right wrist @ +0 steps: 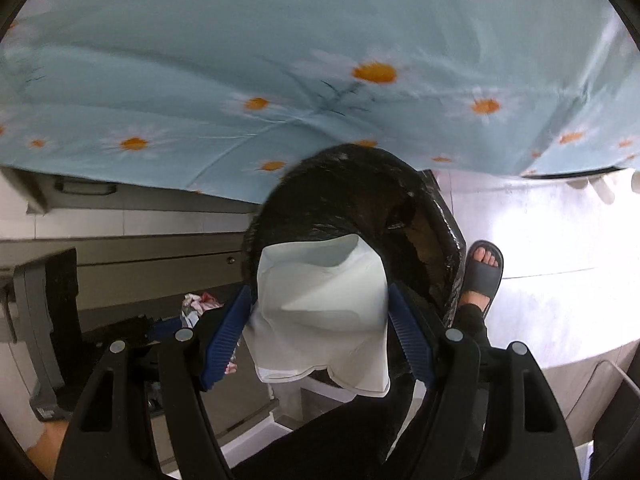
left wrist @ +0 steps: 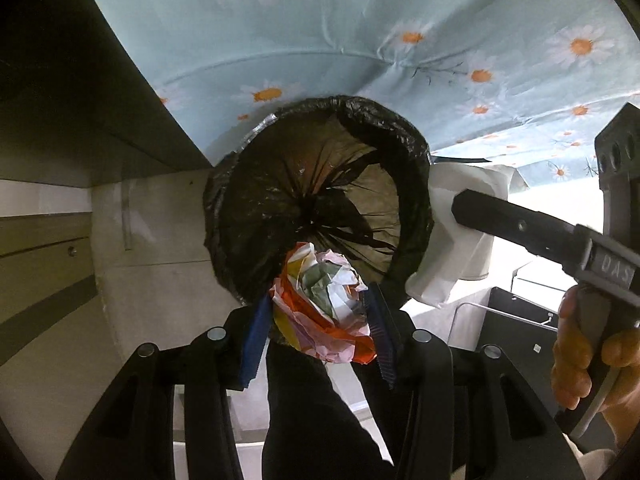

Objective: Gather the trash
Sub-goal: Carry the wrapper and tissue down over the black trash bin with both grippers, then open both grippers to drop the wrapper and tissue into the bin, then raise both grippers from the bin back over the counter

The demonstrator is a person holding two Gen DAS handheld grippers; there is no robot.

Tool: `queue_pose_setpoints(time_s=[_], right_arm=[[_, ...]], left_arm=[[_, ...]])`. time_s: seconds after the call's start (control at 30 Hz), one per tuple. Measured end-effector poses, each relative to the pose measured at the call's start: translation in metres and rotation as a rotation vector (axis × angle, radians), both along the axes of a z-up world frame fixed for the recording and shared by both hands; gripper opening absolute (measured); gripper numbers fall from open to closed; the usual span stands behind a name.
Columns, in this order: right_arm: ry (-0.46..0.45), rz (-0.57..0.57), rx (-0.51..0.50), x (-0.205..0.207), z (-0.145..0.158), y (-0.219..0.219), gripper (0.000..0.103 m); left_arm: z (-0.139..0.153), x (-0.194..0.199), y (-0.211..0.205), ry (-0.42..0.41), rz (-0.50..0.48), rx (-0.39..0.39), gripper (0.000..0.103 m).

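**Q:** Daisy-print blue cloth (left wrist: 320, 40) fills the background. What sits in front of it, nearest first?

**Me:** Nearest, my left claw (left wrist: 320, 316) is clenched on a crumpled colourful wrapper (left wrist: 324, 304), its blue pads pressing both sides. My right claw (right wrist: 320, 320) is clenched on a crushed white paper cup (right wrist: 320, 304). Just beyond both is a bin lined with a black bag (left wrist: 320, 196), its mouth open toward me. The cloth hangs behind it, draped over the worktop edge. A sandalled foot (right wrist: 482, 276) stands beside the bin.

**Q:** Where are you in the job?

**Me:** I judge this as the drop-off step. The wrapper hangs over the near rim; the cup is at the rim's right side.

**Q:** What next?

**Me:** Probably bring each piece fully over the opening, then release, so nothing falls outside the rim.
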State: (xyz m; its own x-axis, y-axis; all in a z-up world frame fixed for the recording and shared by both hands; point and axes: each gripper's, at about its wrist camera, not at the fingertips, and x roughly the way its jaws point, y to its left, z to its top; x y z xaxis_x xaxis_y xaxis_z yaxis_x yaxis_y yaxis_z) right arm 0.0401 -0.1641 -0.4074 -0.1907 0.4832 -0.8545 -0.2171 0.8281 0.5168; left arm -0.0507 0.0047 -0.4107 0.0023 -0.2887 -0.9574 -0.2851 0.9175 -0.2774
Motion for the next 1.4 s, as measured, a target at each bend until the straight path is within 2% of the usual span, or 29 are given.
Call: queue_pose_setpoints(time_s=[0.13,0.27,0.3,0.33,0.37,0.4,0.57,0.97,1.23,1.4], right_arm=[[0.029,-0.044,-0.012,0.003,-0.012,-0.006,0.071],[0.042,-0.070,-0.001,0.004,-0.014,-0.010,0.072],[0.046,-0.075,0.003,0.004,-0.014,-0.011,0.074],[0.050,-0.079,0.005,0.004,-0.015,-0.011,0.078],[0.053,-0.088,0.000,0.005,-0.015,-0.012,0.085],[0.048,-0.096,0.000,0.007,-0.014,-0.014,0.085],[0.053,-0.131,0.017,0.014,-0.008,-0.022,0.085],[0.020,-0.114,-0.004,0.004,0.010,-0.026,0.085],[-0.019,-0.118,0.007,0.000,0.037,-0.028,0.085],[-0.077,-0.127,0.022,-0.004,0.067,-0.029,0.085]], left_arm=[[-0.013,-0.002,-0.001,0.011,0.012,-0.037,0.045],[-0.018,-0.001,-0.001,0.011,0.023,-0.031,0.049],[-0.019,-0.001,-0.001,0.017,0.030,-0.032,0.056],[-0.020,-0.001,-0.001,0.023,0.034,-0.035,0.069],[-0.021,0.000,0.000,0.027,0.040,-0.027,0.075],[-0.021,0.000,0.000,0.024,0.046,-0.019,0.077],[-0.018,0.000,0.005,0.027,0.063,-0.006,0.077],[0.010,-0.002,0.012,-0.013,0.047,0.020,0.077],[0.048,-0.005,0.023,-0.086,0.039,0.022,0.077],[0.081,-0.010,0.033,-0.153,0.039,0.029,0.077]])
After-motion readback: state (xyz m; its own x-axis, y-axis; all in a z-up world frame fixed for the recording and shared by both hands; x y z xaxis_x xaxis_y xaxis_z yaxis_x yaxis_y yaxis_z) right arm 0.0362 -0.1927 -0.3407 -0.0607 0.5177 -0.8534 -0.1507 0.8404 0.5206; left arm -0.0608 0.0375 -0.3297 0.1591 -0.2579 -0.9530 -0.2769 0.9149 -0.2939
